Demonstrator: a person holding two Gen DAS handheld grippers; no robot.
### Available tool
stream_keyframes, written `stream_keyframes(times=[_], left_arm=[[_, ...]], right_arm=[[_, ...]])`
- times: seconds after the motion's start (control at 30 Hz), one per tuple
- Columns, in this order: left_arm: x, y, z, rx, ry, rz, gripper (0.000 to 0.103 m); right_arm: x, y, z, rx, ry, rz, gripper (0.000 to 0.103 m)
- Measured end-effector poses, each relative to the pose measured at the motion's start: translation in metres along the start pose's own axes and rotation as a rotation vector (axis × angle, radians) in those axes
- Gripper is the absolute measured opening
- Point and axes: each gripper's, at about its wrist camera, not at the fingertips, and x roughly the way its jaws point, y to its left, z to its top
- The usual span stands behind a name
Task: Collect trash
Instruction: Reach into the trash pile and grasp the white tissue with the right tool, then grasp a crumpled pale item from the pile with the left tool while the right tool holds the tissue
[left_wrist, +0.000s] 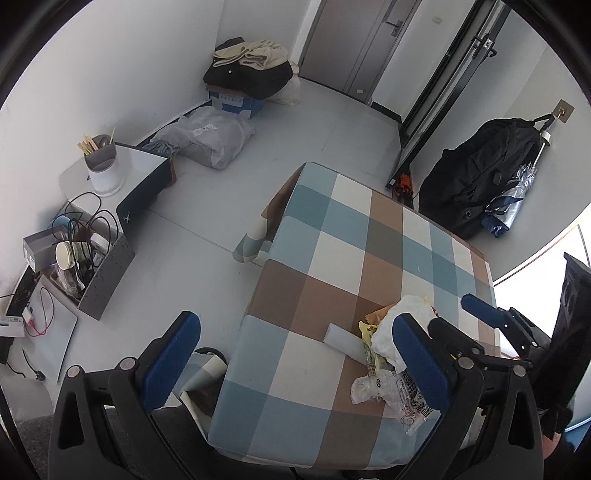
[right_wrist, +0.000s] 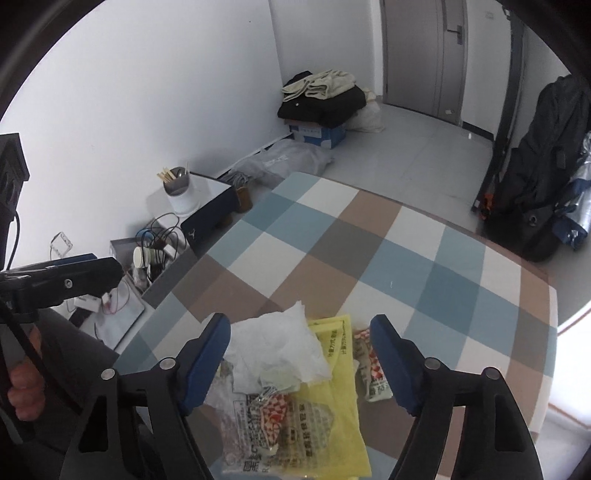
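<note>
**Trash pile bracketed, not yet gripped**

Wrappers and a crumpled white tissue (right_wrist: 273, 343) sit heaped with a yellow plastic bag (right_wrist: 332, 402) near the edge of the checked tablecloth (right_wrist: 369, 236). The right gripper (right_wrist: 299, 362) hangs over the heap with jaws spread to either side, apparently lined up to close on it. The left gripper (left_wrist: 295, 362), also spread and holding nothing, waits off the table's corner, likely leaving the right one room.
</note>
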Motion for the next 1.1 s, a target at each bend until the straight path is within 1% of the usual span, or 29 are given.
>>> stream_keyframes(times=[0.03,0.07,0.1,0.13,0.17,0.2,0.23,0.27,0.3,0.33,0.43,0.63,0.8,0.87,0.97,1.1], left_arm=[[0.0,0.001,0.001,-0.002,0.003,-0.001,0.102],[0.0,0.001,0.001,-0.002,0.004,-0.003,0.102],[0.0,0.001,0.002,-0.002,0.004,-0.003,0.102],[0.0,0.001,0.002,-0.001,0.002,0.0,0.102],[0.0,0.001,0.003,0.002,-0.001,0.003,0.102],[0.0,0.001,0.003,0.004,-0.002,0.004,0.102],[0.0,0.001,0.003,0.007,-0.002,0.006,0.102],[0.0,0.0,0.004,0.008,0.0,0.007,0.102],[0.001,0.0,0.004,0.011,0.0,0.006,0.102],[0.001,-0.001,0.004,0.013,-0.001,0.006,0.102],[0.001,-0.004,0.002,0.027,-0.008,0.009,0.102],[0.002,-0.013,-0.002,0.06,-0.018,0.004,0.102],[0.001,-0.026,-0.007,0.103,-0.029,-0.034,0.102],[0.002,-0.032,-0.008,0.121,-0.032,-0.042,0.102],[0.004,-0.043,-0.01,0.165,-0.019,-0.041,0.102],[0.007,-0.057,-0.012,0.205,0.017,-0.038,0.102]], right_arm=[[0.005,0.0,0.001,-0.003,0.017,-0.001,0.065],[0.011,0.0,0.001,-0.003,0.035,0.0,0.061],[0.016,-0.001,0.0,0.001,0.053,0.011,0.054],[0.02,-0.003,-0.001,0.008,0.073,0.024,0.043],[0.023,-0.004,-0.002,0.014,0.094,0.039,0.035],[0.027,-0.004,-0.002,0.014,0.109,0.043,0.019],[0.029,-0.004,-0.003,0.01,0.119,0.03,0.008],[0.029,-0.005,-0.004,0.007,0.121,0.023,0.005],[0.029,-0.006,-0.005,0.012,0.121,0.025,0.005],[0.027,-0.007,-0.005,0.021,0.118,0.03,0.002],[0.016,-0.011,-0.005,0.036,0.087,0.032,0.001],[-0.017,-0.019,-0.005,0.093,-0.005,0.017,0.001],[-0.031,-0.033,-0.011,0.2,-0.096,0.0,0.001],[-0.032,-0.041,-0.013,0.257,-0.113,0.002,0.001],[-0.039,-0.051,-0.01,0.314,-0.141,0.029,0.001],[-0.059,-0.064,-0.002,0.309,-0.178,0.061,0.001]])
